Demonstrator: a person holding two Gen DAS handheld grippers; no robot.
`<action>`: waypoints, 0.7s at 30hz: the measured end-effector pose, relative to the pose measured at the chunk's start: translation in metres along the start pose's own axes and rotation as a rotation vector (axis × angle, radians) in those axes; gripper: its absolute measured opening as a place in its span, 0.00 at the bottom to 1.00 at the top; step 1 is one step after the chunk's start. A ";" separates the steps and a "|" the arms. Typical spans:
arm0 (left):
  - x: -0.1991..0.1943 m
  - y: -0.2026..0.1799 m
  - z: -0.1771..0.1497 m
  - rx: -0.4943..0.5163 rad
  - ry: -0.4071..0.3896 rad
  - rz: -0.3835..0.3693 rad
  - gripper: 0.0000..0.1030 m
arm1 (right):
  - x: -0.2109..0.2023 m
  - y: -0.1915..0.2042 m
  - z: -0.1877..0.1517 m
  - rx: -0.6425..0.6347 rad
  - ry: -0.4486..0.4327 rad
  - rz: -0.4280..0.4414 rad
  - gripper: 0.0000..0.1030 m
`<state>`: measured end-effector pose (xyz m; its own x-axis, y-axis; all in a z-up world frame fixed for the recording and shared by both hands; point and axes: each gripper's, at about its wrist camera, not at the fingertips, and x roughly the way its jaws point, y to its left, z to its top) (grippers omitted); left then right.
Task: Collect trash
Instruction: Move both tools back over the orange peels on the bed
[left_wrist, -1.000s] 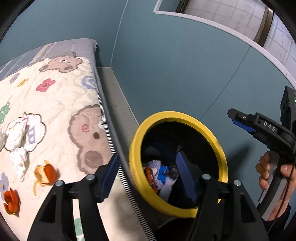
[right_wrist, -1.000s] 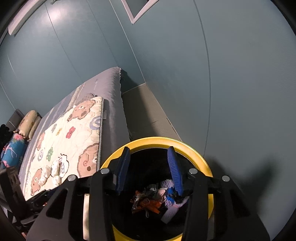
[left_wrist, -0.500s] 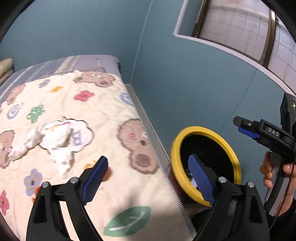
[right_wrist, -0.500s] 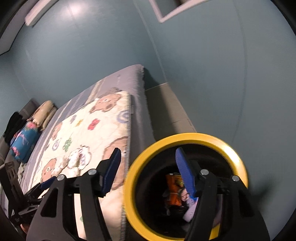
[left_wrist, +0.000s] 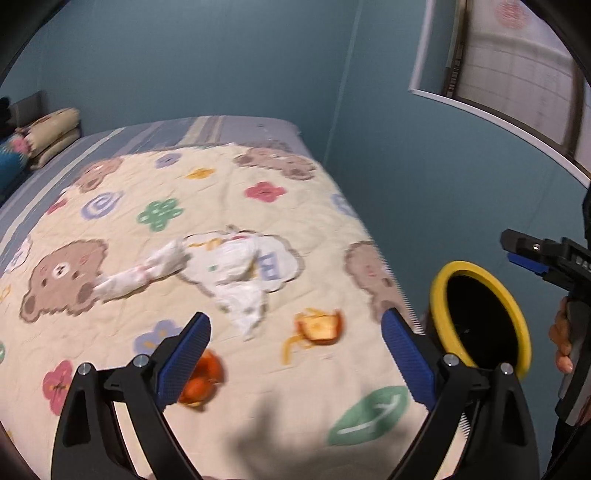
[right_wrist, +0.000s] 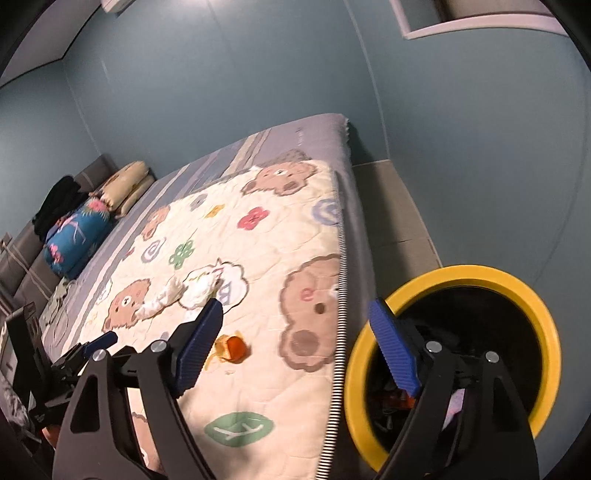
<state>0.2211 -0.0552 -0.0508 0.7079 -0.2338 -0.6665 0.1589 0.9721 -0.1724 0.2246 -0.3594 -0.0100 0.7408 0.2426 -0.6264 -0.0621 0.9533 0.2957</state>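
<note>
Crumpled white tissues (left_wrist: 221, 269) (right_wrist: 192, 291) lie mid-quilt. An orange peel (left_wrist: 319, 328) (right_wrist: 231, 347) rests nearer the bed's edge, and a second peel (left_wrist: 203, 380) sits partly behind a left finger. The yellow-rimmed black bin (left_wrist: 480, 317) (right_wrist: 454, 362) stands beside the bed with trash inside. My left gripper (left_wrist: 295, 354) hovers over the quilt, jaws still opening, nothing between them. My right gripper (right_wrist: 295, 343) spans the bed's edge and the bin rim, jaws opening and empty. A hand holds the right gripper (left_wrist: 543, 258) at the right in the left wrist view.
The cream quilt (right_wrist: 258, 258) with bears and flowers covers a grey bed (right_wrist: 317, 133) set against teal walls. Folded pillows (right_wrist: 122, 184) and a blue floral bundle (right_wrist: 74, 236) lie at the head. A strip of floor (right_wrist: 391, 206) runs between bed and wall. A window (left_wrist: 517, 81) sits upper right.
Both grippers swung left from over the bin toward the bed and opened wider. The bin shifted right in both views; tissues and peels came nearer the centre.
</note>
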 end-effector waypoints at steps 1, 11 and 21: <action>0.001 0.008 -0.002 -0.011 0.005 0.011 0.88 | 0.004 0.006 0.000 -0.010 0.006 0.003 0.77; 0.014 0.068 -0.021 -0.083 0.048 0.094 0.88 | 0.046 0.047 -0.010 -0.080 0.077 0.018 0.77; 0.042 0.101 -0.044 -0.129 0.122 0.135 0.88 | 0.096 0.071 -0.025 -0.130 0.158 0.016 0.77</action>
<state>0.2371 0.0323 -0.1280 0.6274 -0.1091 -0.7710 -0.0265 0.9866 -0.1613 0.2749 -0.2640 -0.0676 0.6253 0.2731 -0.7310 -0.1662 0.9619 0.2172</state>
